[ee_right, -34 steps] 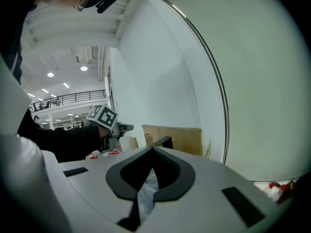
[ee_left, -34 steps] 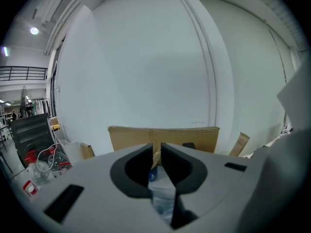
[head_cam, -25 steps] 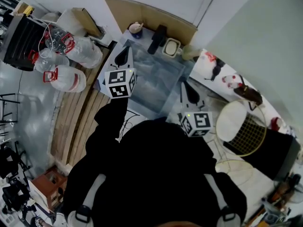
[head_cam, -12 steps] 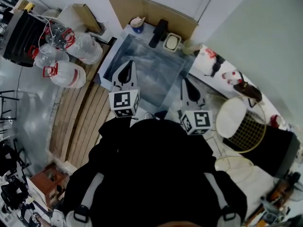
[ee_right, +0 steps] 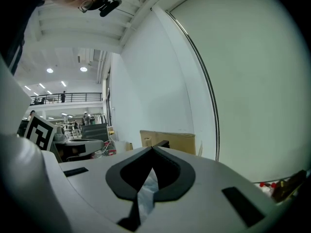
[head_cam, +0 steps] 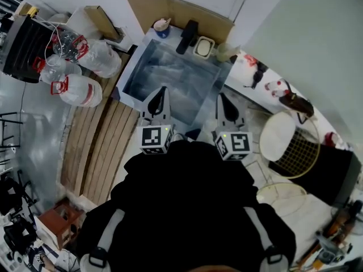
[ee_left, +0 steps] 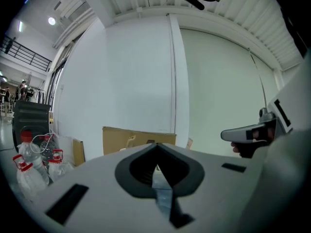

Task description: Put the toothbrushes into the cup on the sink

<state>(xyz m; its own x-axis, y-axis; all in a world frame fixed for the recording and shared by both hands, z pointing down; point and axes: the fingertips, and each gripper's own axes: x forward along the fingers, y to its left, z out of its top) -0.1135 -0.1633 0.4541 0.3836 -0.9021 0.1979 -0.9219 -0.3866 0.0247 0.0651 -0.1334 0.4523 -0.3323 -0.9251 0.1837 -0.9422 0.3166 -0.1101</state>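
Note:
A blue cup (head_cam: pixel 161 28) with something pale sticking out of it stands on the far left corner of the steel sink (head_cam: pixel 131 67). I cannot make out any loose toothbrushes. My left gripper (head_cam: pixel 162 90) hovers over the sink's near edge, shut and holding nothing. My right gripper (head_cam: pixel 220 97) is level with it, near the sink's right rim, also shut and holding nothing. In the left gripper view the jaws of the left gripper (ee_left: pixel 156 145) meet at the tip. In the right gripper view the right gripper (ee_right: pixel 152 149) shows its jaws closed as well.
A black object (head_cam: pixel 188 36) and a pale soap dish (head_cam: pixel 203 47) sit on the sink's back rim, before a cardboard sheet (head_cam: pixel 176 11). Big water bottles (head_cam: pixel 85 90) lie left by wooden slats (head_cam: pixel 93 146). A wire basket (head_cam: pixel 298 153) stands right.
My left gripper has pulled back from the sink's left rim toward the body and shifted right. The right gripper has barely moved.

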